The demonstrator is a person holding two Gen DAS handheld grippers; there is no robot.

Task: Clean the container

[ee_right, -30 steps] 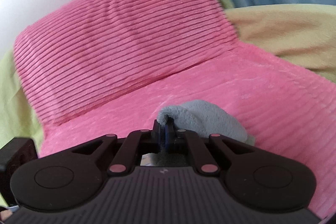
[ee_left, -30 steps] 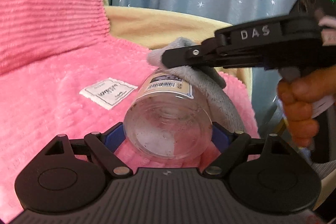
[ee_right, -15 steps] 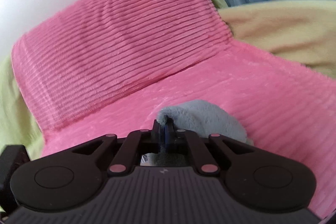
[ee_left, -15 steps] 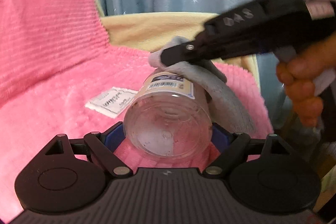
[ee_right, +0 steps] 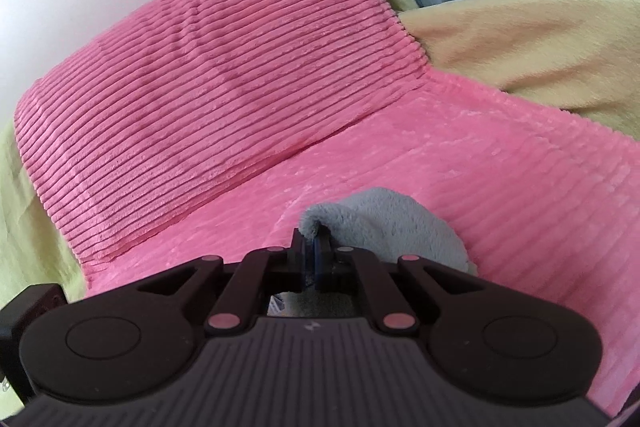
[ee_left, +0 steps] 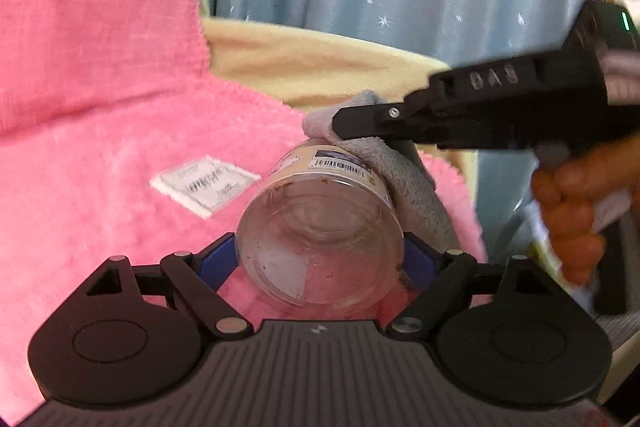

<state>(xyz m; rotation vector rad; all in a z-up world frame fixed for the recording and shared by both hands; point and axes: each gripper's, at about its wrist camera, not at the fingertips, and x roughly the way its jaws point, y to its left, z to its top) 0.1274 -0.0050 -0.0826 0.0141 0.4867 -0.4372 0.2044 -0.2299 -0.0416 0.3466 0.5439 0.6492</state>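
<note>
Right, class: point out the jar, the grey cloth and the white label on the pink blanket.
jar [ee_left: 320,251]: left wrist view, on its clear base.
grey cloth [ee_right: 384,223]: right wrist view, on its fluffy top.
white label [ee_left: 204,185]: left wrist view, on its printed middle.

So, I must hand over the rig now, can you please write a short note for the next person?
Left tongs: shut on the jar, held on its side, bottom toward the camera.
Right tongs: shut on the grey cloth, which lies against the jar's labelled side.
Done: wiping of the outside has begun.
Left: brown specks show through the glass; wipe on, then check the inside.
</note>
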